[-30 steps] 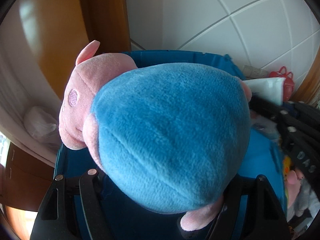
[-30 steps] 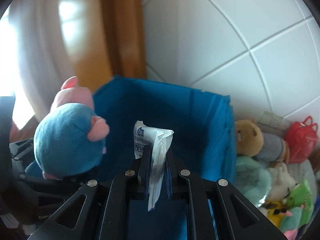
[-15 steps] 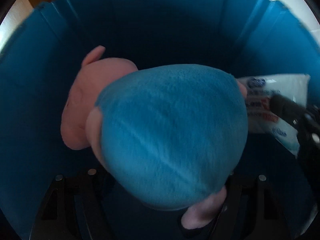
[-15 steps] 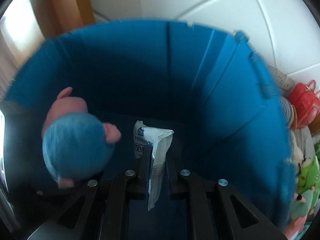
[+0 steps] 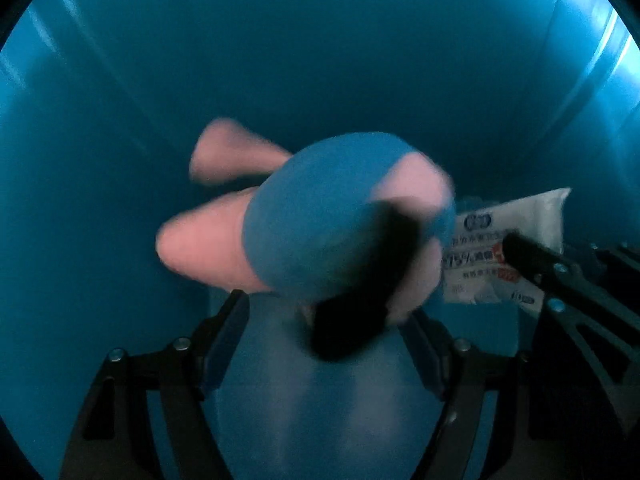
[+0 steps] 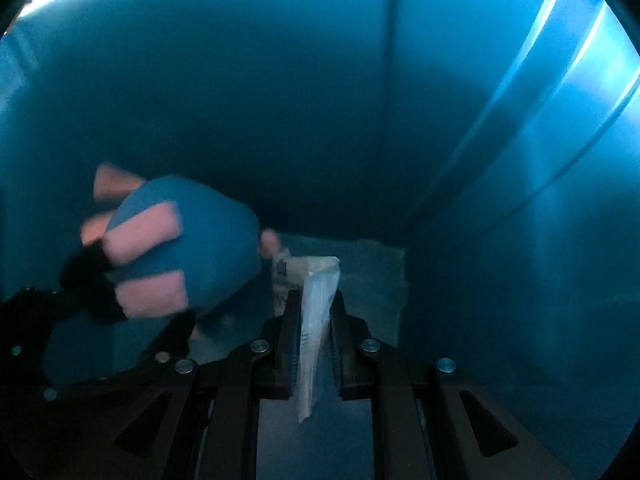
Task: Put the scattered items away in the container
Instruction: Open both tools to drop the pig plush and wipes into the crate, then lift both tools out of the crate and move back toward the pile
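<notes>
Now, inside the container:
Container: blue fabric bin [image 5: 320, 60], its walls fill both views; the pale floor [image 6: 360, 264] shows deep below.
Left gripper: [image 5: 320, 332] points steeply down into the bin, its 2 fingers stand wide apart.
Left gripper, hold: the plush toy sits blurred just past the fingertips; whether the pads press on it, I cannot tell.
Plush toy: [image 5: 320, 216] blue body with pink limbs and a black foot, inside the bin, above its floor; in the right wrist view it shows at the lower left [image 6: 192, 240].
Right gripper: [image 6: 314, 320] also points down into the bin, its jaws are nearly closed.
Right gripper, hold: the 2 pads pinch a white tissue packet [image 6: 316, 300] by its edge, the packet stands upright between them.
Tissue packet, place: inside the bin, just beside the toy on its right; in the left wrist view [image 5: 520, 220] its printed face shows, with the black finger [image 5: 532, 256] of the right gripper across it.
Toy and packet: near, whether they touch I cannot tell.
</notes>
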Demonstrator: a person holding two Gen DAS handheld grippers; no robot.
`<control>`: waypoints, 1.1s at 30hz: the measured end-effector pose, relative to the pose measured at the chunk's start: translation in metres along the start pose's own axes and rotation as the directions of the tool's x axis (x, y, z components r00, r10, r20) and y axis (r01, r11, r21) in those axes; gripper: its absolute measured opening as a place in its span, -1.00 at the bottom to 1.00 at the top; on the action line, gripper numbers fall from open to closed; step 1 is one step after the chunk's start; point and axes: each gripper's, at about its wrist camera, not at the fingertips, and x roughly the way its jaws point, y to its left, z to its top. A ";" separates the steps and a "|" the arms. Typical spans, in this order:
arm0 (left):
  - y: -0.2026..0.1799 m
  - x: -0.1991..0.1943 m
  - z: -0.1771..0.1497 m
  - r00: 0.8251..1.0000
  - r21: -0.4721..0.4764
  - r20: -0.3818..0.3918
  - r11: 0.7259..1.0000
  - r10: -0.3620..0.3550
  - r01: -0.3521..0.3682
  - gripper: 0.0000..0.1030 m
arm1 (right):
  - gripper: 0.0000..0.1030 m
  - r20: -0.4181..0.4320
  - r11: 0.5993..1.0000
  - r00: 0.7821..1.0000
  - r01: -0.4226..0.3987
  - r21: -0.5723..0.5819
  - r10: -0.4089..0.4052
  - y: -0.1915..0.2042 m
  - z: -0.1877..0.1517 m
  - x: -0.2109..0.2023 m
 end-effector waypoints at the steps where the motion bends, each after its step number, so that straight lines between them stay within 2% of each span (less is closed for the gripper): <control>1: -0.002 0.003 0.001 1.000 0.002 -0.003 1.000 -0.006 0.006 0.47 | -0.75 -0.007 1.000 1.000 0.003 0.001 -0.003 -0.003 -0.002 0.005; 5: -0.008 0.013 0.003 1.000 -0.006 -0.019 1.000 -0.019 0.019 0.67 | -0.68 -0.018 1.000 1.000 0.005 0.012 -0.004 -0.014 -0.014 0.014; 8: -0.011 0.017 0.001 0.999 -0.010 -0.031 1.000 -0.012 0.012 0.88 | -0.29 -0.011 1.000 1.000 0.007 0.014 -0.007 -0.020 -0.023 0.010; 10: -0.013 0.018 -0.001 0.999 -0.013 -0.038 1.000 -0.008 0.008 0.92 | 0.03 -0.004 1.000 1.000 0.014 0.005 -0.014 -0.022 -0.030 0.004; 16: -0.022 0.007 -0.004 0.997 0.005 -0.074 1.000 0.000 0.000 0.92 | 0.09 0.007 1.000 1.000 0.020 0.004 -0.020 -0.030 -0.050 -0.025; 19: -0.027 -0.008 -0.008 0.996 0.012 -0.085 1.000 0.016 -0.015 0.92 | 0.10 0.005 1.000 1.000 0.027 0.003 -0.027 -0.030 -0.047 -0.040; 20: -0.019 -0.014 -0.004 0.996 0.006 -0.084 1.000 0.017 -0.017 0.92 | 0.10 0.002 1.000 1.000 0.030 0.006 -0.030 -0.031 -0.041 -0.042; 22: -0.004 -0.028 0.004 0.997 -0.005 -0.080 1.000 0.021 -0.022 0.92 | 0.10 0.009 0.999 0.999 0.040 0.012 -0.040 -0.034 -0.051 -0.063; 24: 0.009 -0.047 0.005 0.997 -0.002 -0.069 0.999 0.033 -0.033 0.92 | 0.10 0.018 0.999 0.999 0.042 0.015 -0.042 -0.037 -0.062 -0.084; 27: 0.019 -0.097 -0.035 0.999 -0.019 -0.015 0.999 0.042 -0.042 0.92 | 0.10 0.042 0.999 0.998 0.041 0.014 -0.041 -0.026 -0.072 -0.123; 29: 0.033 -0.118 -0.036 0.999 -0.043 0.015 0.999 0.034 -0.033 0.92 | 0.10 0.065 0.999 0.997 0.045 0.006 -0.045 -0.026 -0.081 -0.149; 31: 0.030 -0.130 -0.039 0.999 -0.053 0.037 0.998 0.028 -0.026 0.92 | 0.10 0.080 0.999 0.996 0.045 0.004 -0.045 -0.027 -0.079 -0.166; 33: 0.031 -0.150 -0.042 0.998 -0.055 0.065 0.998 0.021 -0.017 0.92 | 0.10 0.092 0.999 0.995 0.041 0.004 -0.041 -0.037 -0.082 -0.171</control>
